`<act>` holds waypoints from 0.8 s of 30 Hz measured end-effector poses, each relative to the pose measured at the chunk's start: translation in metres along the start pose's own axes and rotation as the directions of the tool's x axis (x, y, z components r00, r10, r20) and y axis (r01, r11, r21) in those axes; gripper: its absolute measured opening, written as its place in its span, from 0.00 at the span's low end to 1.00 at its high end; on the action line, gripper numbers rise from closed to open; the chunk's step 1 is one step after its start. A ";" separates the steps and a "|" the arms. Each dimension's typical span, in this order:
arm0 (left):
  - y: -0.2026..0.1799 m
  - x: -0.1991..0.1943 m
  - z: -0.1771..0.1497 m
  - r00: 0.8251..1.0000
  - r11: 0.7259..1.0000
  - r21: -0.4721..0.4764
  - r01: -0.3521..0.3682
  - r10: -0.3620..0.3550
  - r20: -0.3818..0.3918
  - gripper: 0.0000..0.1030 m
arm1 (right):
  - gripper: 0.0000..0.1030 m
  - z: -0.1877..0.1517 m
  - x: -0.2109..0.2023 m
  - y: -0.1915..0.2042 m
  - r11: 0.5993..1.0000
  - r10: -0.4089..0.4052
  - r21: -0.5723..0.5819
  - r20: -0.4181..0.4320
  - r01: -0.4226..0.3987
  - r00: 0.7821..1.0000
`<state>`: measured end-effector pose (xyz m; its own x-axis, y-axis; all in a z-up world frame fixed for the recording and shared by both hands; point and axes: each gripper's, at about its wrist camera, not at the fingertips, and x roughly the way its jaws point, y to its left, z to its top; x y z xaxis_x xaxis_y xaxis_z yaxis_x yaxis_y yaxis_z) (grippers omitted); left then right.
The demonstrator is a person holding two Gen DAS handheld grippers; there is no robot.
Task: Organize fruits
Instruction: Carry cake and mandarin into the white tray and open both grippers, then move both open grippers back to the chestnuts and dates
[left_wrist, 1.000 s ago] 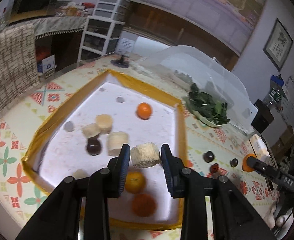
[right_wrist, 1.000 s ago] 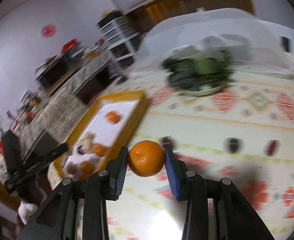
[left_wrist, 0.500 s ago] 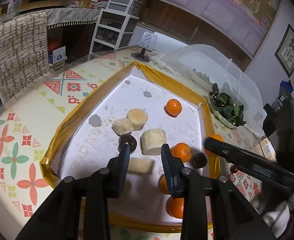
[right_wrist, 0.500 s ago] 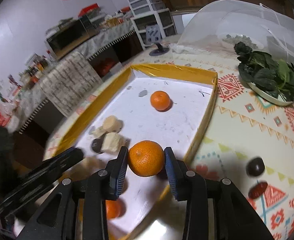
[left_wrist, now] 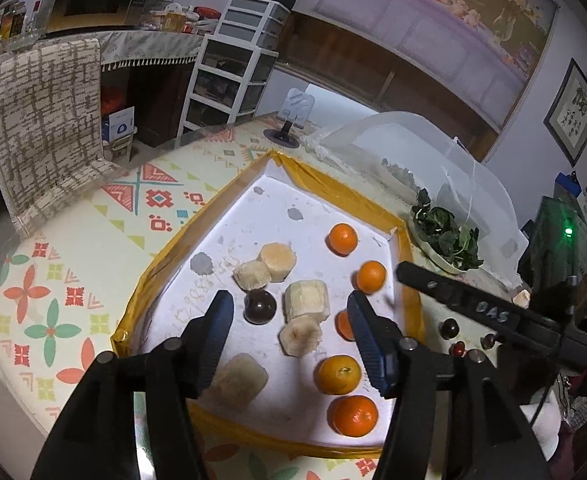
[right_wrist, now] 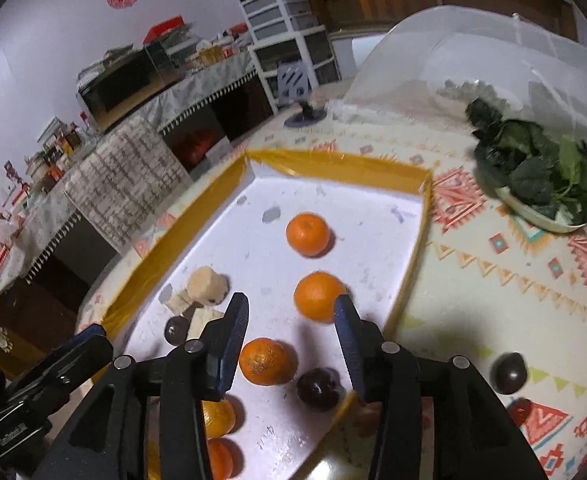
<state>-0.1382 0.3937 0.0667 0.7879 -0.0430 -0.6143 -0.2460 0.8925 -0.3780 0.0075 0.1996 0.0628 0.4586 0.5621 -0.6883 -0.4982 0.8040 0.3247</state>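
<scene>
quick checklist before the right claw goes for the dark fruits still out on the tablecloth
1. Right claw empty: ok, it is open with nothing between the fingers.
2. Last orange inside the yellow-edged tray: ok, it lies on the white floor of the tray.
3. Left claw free: ok, it is open over the banana pieces and holds nothing.
4. Targets in sight: ok, a dark round fruit and two more beside it lie on the tablecloth, outside the tray.
5. Path past the plate of greens: ok, it stands farther back than the fruits.
6. Fruit ripeness or softness: cannot tell.
</scene>
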 end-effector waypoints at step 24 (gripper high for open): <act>-0.152 -0.047 -0.056 0.948 0.905 0.316 -0.286 0.218 0.233 0.91 | 0.69 -0.113 -0.162 -0.063 0.969 -0.247 0.075 0.241 0.236 0.939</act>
<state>-0.1694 0.2348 0.1141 0.8248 0.2583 -0.5030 -0.2694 0.9616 0.0520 -0.1181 0.0362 0.0807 0.7309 0.3759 -0.5697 -0.3197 0.9260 0.2009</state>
